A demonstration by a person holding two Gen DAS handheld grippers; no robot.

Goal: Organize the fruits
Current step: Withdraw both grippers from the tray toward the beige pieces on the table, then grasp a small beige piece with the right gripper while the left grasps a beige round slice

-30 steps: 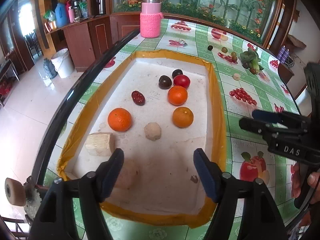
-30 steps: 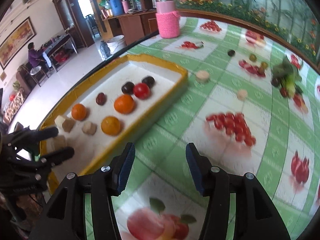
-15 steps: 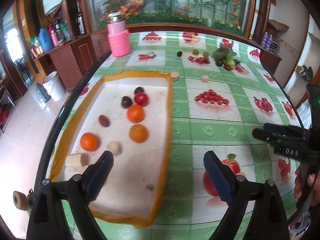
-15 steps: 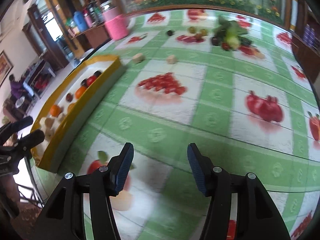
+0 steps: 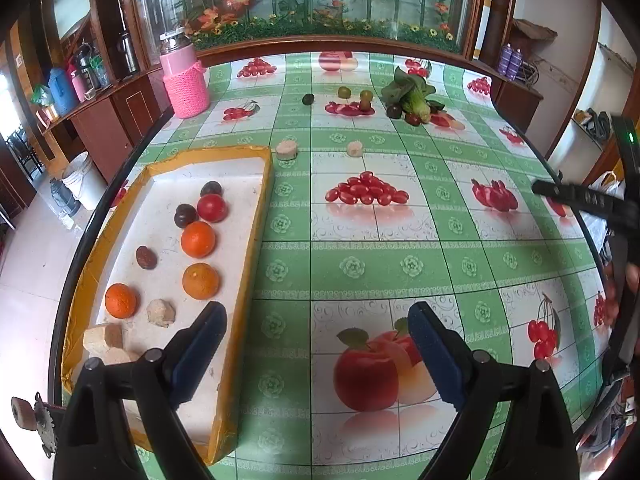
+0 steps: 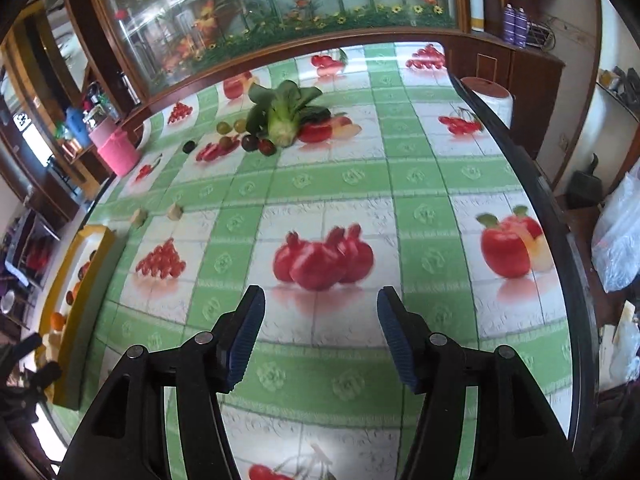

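We hold our left gripper (image 5: pixel 316 338) wide and empty beside the tray (image 5: pixel 256 216); our right gripper (image 6: pixel 320 320), also empty, is opening

tray (image 5: pixel 256 216): table's left edge | oranges (image 5: pixel 198 239): in tray | greens (image 5: pixel 412 92): far side of table

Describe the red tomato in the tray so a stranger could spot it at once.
Find the yellow-rimmed tray at the table's left edge. Near its far end, the red tomato lies between two dark plums and an orange. It is the only glossy, bright red fruit in there.
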